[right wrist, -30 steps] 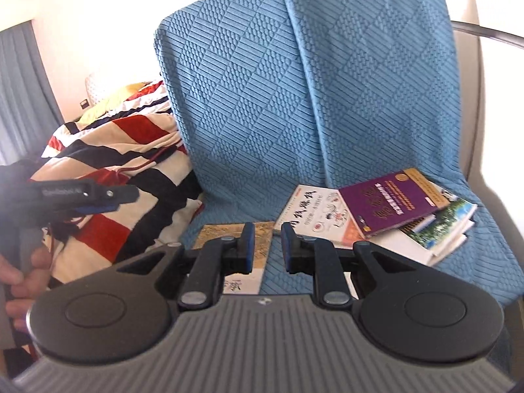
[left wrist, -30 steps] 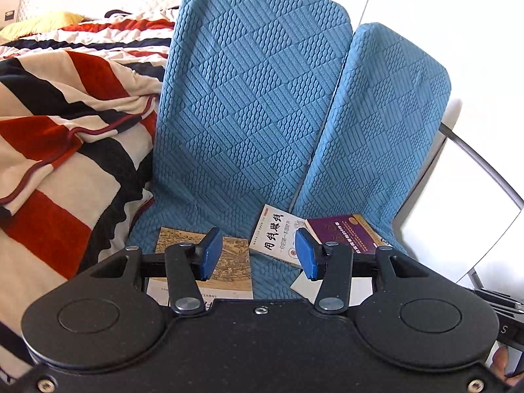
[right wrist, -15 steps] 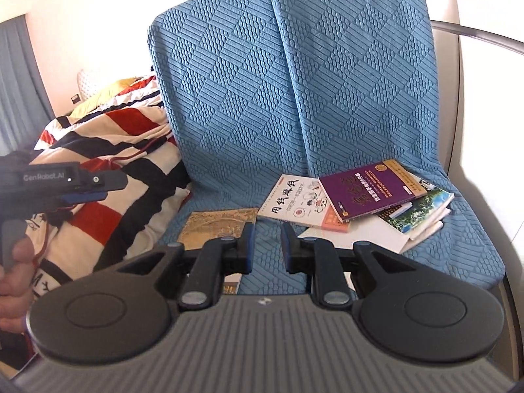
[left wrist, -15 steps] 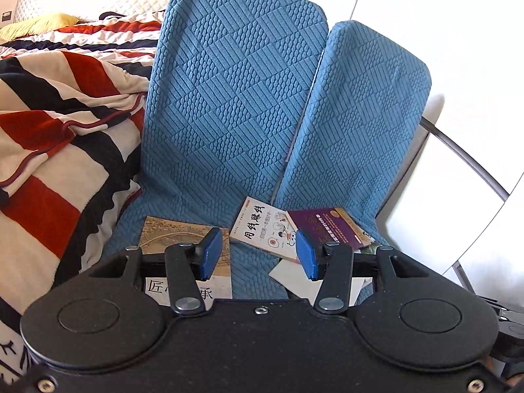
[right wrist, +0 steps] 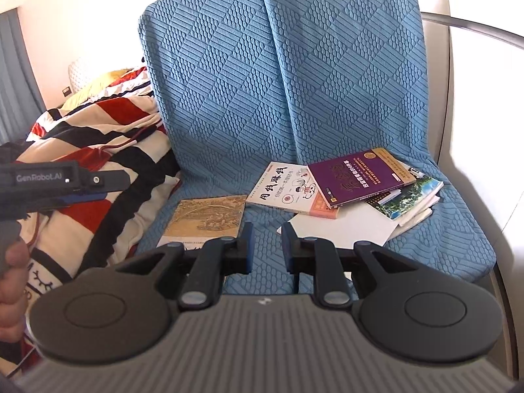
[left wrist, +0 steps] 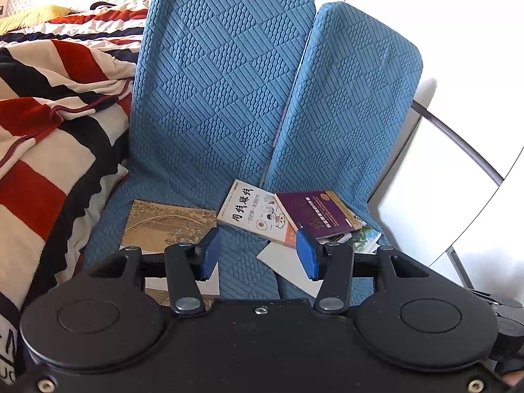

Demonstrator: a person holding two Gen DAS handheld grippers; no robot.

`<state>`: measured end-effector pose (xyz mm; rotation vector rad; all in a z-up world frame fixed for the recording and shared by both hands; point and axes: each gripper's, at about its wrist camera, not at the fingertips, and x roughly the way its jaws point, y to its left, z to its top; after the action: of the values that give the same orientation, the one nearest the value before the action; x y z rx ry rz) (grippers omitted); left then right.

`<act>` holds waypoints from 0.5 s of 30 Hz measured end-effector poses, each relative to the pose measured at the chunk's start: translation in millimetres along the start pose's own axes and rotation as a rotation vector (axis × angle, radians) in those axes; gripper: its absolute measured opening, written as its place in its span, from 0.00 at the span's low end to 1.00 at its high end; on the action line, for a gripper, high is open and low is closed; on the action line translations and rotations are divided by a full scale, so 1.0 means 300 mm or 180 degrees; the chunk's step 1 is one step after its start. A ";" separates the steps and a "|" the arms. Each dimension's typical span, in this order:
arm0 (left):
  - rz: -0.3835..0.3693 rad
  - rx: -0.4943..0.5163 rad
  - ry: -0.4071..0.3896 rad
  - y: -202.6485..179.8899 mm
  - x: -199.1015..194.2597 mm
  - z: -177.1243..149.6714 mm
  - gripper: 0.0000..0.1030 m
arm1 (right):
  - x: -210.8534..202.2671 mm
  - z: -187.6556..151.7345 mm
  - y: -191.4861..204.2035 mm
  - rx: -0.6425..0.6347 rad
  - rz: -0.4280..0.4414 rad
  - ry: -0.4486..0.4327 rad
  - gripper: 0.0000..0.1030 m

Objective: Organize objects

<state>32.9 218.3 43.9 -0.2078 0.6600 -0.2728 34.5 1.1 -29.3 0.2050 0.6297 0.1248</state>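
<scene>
Several books lie on the blue seat. A tan book with an old painting lies alone on the left. A white book with black characters, a purple book, a green landscape book and a plain white one overlap in a loose pile on the right. My left gripper hovers open before the gap between the tan book and the pile. My right gripper has a narrow empty gap and hangs short of the books.
Two blue quilted backrests rise behind the seat. A red, black and cream striped blanket is heaped at the left. A metal rail curves along the white wall on the right. The left gripper's body and a hand show at the left.
Both grippers have drawn back a little from the books, so more of the seat and backrests shows. The jaws stand as before and no book has moved.
</scene>
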 end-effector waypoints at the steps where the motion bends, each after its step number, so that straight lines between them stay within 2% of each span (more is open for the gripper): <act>1: 0.0010 0.0001 0.0004 -0.003 0.002 -0.001 0.47 | 0.001 0.000 -0.003 0.0005 -0.0006 0.0003 0.21; 15: -0.0070 0.0011 0.0027 -0.049 0.029 0.001 0.56 | -0.002 0.002 -0.072 0.0066 -0.0147 0.0011 0.23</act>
<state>36.9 201.6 43.1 -0.2109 0.6658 -0.2959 35.6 -20.0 -33.4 0.2100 0.6390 0.0743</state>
